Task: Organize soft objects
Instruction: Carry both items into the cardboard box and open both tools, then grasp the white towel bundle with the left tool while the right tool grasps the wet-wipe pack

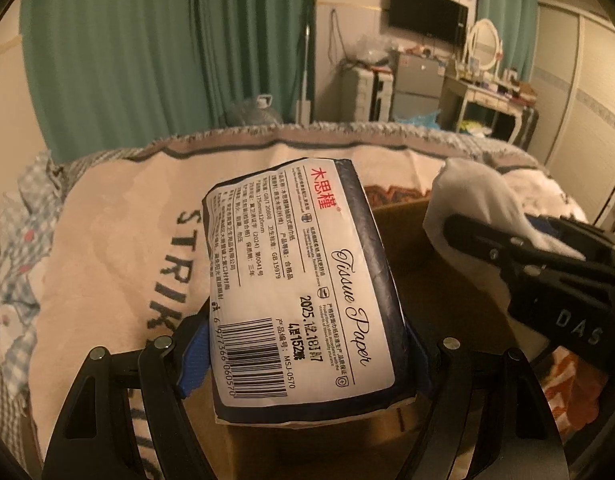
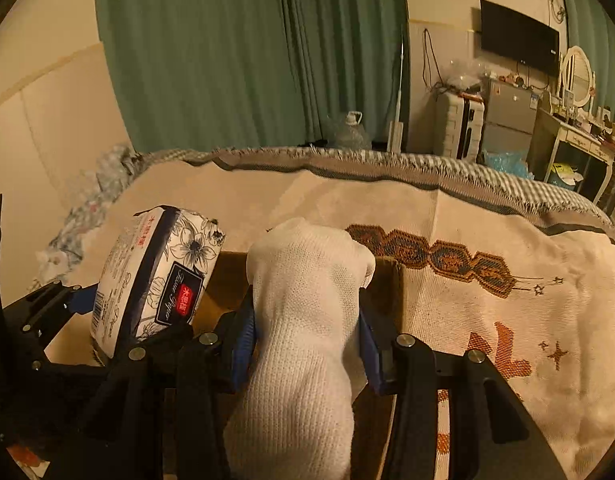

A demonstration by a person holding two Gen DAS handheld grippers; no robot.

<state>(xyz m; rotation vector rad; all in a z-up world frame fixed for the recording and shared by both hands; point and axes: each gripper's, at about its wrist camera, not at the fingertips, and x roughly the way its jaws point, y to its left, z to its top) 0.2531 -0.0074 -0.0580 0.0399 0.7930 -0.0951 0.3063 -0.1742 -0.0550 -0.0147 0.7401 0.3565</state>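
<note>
Left gripper clamps tissue pack, seemingly above box.

Left gripper, right gripper: jaws clamped.

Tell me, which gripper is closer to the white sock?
Right. The right gripper is clamped on the white sock. The left gripper is off to its left, squeezing the tissue pack over the cardboard box.
</note>
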